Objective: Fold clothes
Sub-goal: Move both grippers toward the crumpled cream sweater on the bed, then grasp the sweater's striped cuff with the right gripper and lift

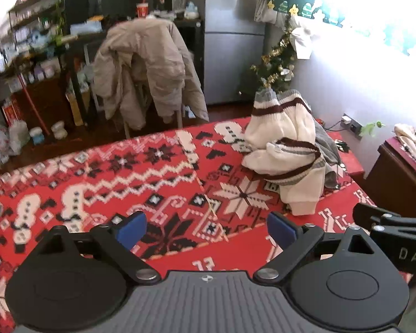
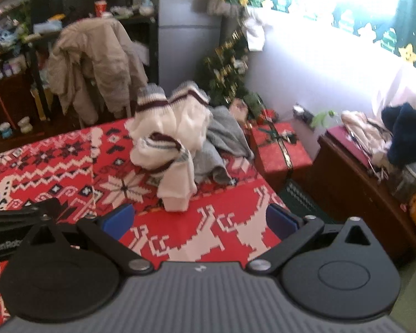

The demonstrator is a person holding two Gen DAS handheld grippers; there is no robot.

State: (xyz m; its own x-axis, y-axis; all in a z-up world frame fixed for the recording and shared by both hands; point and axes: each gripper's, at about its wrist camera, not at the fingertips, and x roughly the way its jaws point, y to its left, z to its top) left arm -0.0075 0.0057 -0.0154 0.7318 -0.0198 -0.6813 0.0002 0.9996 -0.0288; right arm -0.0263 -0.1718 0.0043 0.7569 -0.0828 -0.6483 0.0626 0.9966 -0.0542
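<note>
Both tongs hang low over the red patterned tablecloth [image 1: 158, 172], side by side and pointed the same way across the table. Left gripper [image 1: 206, 231] has its jaws spread wide, blue pads [image 1: 131, 229] apart with nothing between them; the right gripper [image 2: 199, 222] is likewise wide and empty. Each sees the other at its frame's edge, so they sit close together, level with one another.

Ahead of both, slightly to the right of the left tongs and just left of centre for the right ones, lies one crumpled white sweater [image 1: 284, 144] with dark red and grey stripes, heaped up and unfolded, clear of both tongs. One grey garment [image 2: 222, 144] is bunched against its far right side, touching it. Beyond the table's far edge, one chair carries one beige jacket [image 1: 144, 72] draped over its back.
</note>
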